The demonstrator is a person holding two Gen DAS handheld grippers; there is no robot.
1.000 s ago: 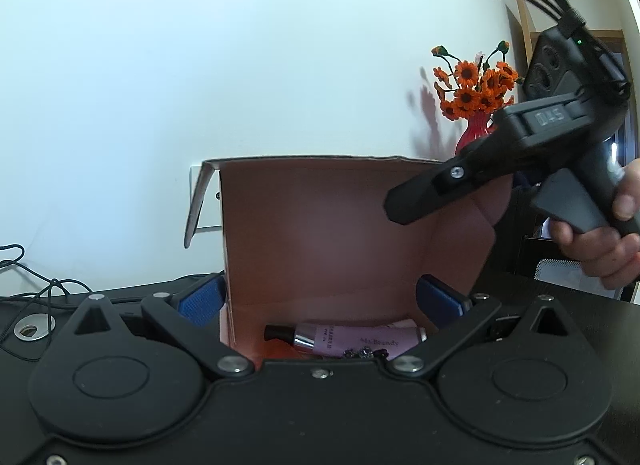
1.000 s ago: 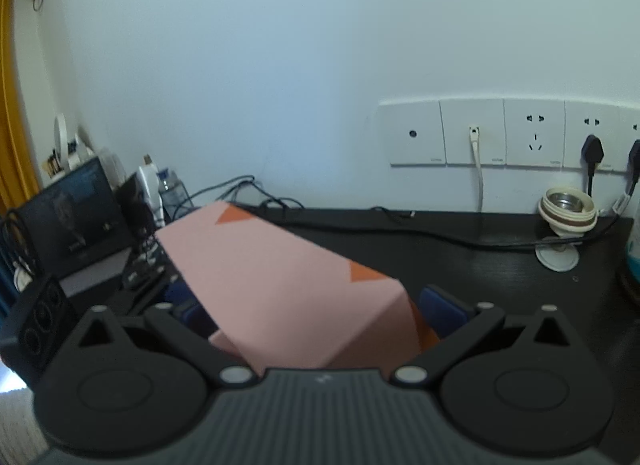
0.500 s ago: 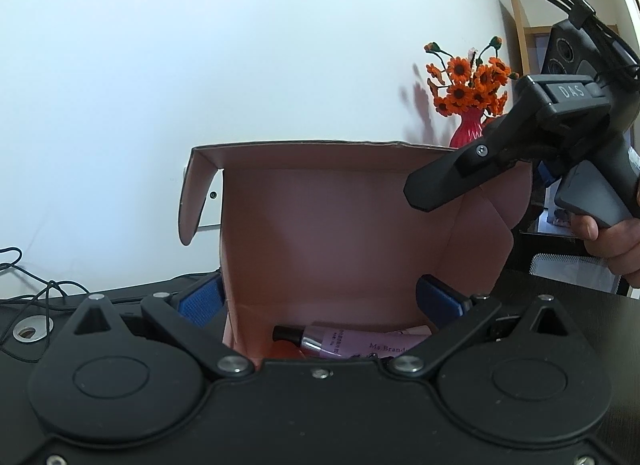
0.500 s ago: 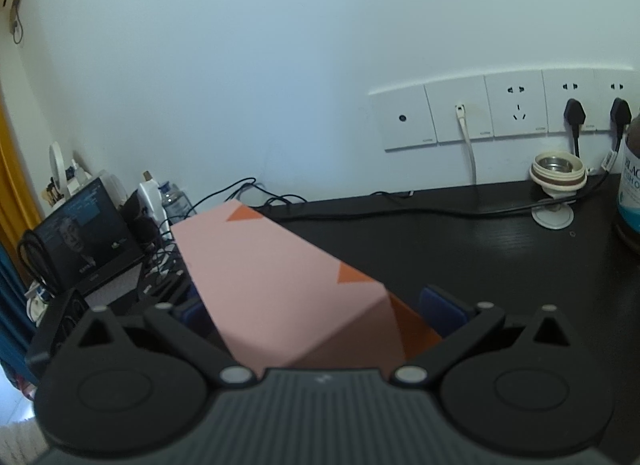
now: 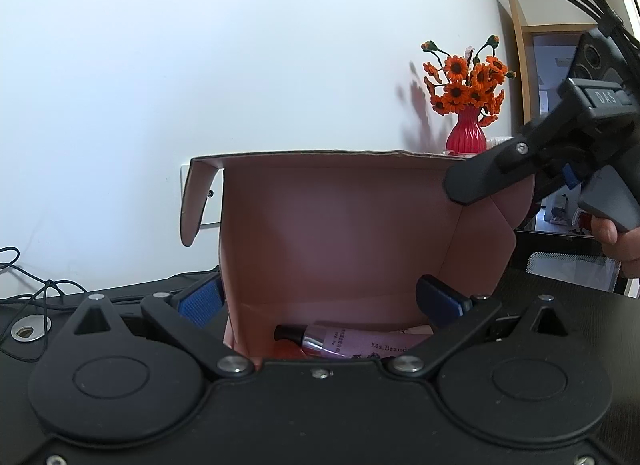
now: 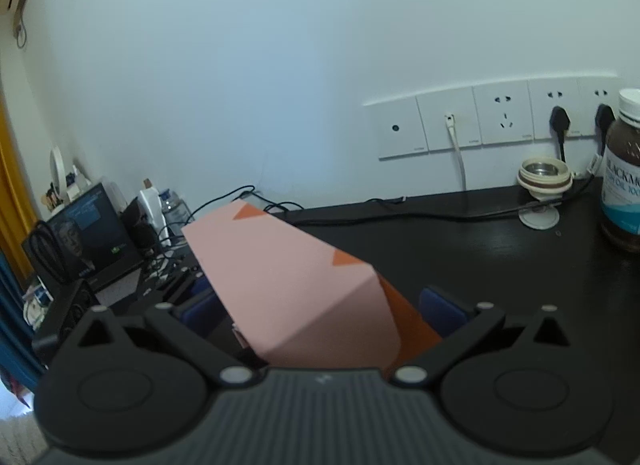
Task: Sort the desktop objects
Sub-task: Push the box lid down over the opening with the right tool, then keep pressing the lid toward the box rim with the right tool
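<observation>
While the pink cardboard box (image 5: 340, 233) stands open on the black desk (image 6: 480, 249), both grippers are at it, and every position below is given relative to that box.

Left gripper (image 5: 320, 301): fingers spread apart. One blue pad (image 5: 200, 301) lies outside the box's left wall; the other pad (image 5: 440, 299) sits inside the cavity, near the right wall. Whether either pad touches cardboard cannot be told.

Box contents: a lilac cosmetic tube (image 5: 352, 343) with a black cap lies on the box floor, cap toward the left wall. Label reads "Ms.Brand…", the rest cut off by the gripper body.

Box lid stands upright at the back; a side flap (image 5: 196, 201) hangs off its left end.

Right gripper (image 6: 320, 305), seen from its own camera: fingers apart, straddling the box's pink outer panel, which bears orange triangles. Contact unclear. In the left wrist view it reaches the lid's upper right corner, a hand (image 5: 618, 241) on its trigger.

Behind the box, right: red vase (image 5: 466, 135) of orange flowers.

Beyond the box in the right wrist view: wall sockets (image 6: 480, 121), a brown supplement bottle (image 6: 622, 173), cables (image 6: 400, 213).
</observation>
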